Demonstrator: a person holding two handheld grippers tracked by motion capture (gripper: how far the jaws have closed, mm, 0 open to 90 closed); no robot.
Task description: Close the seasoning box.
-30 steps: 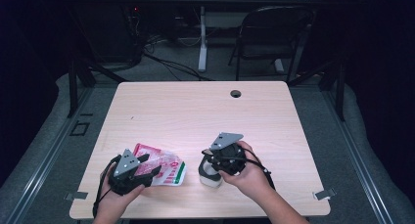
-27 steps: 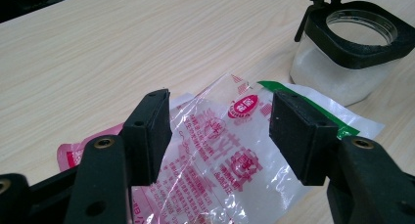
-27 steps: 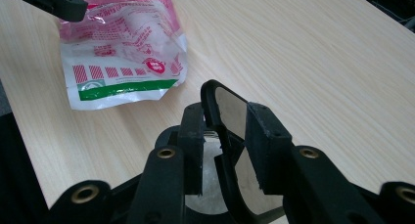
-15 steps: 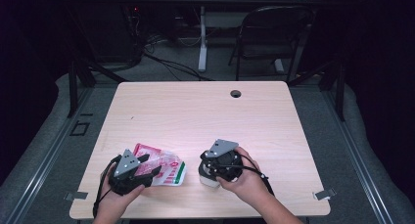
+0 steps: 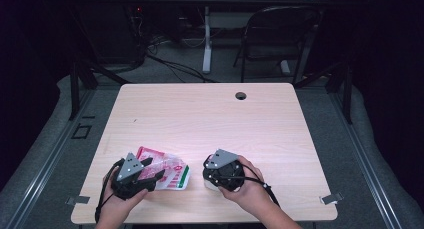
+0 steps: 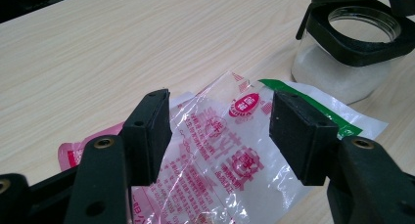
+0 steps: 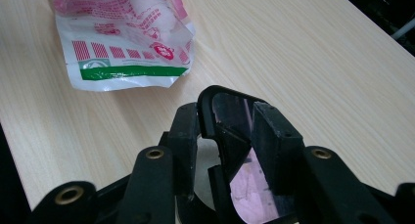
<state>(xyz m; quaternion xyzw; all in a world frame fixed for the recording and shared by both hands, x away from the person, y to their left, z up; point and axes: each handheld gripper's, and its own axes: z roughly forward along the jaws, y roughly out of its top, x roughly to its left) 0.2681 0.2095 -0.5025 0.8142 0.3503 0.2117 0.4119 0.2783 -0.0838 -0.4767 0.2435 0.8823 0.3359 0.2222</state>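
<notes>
The left tool [image 5: 150,170] rests over the near left end of the plastic bag [image 5: 167,170]. Its jaws stand apart, one on each side of the bag, and the pads [image 6: 149,131] do not press on the film. The bag is clear with pink print and a green stripe at one edge; it lies crumpled and flat on the table [image 5: 210,119].

The right tool [image 5: 212,176] is just beside the bag, on the green-stripe side. It points down at a glass jar [image 6: 342,67] that holds a white substance. Its jaws have just been opening. In the right gripper view a black lid [image 7: 230,136] with a dark window stands on edge between the pads; one pad lies against the outer face of the rim, the other inside it. Whether the pads press on the lid cannot be told.

In the left gripper view the jar stands just beyond the bag, with a black square frame [image 6: 359,38] around its open mouth.

A round hole [image 5: 240,95] lies in the table well beyond the bag.
</notes>
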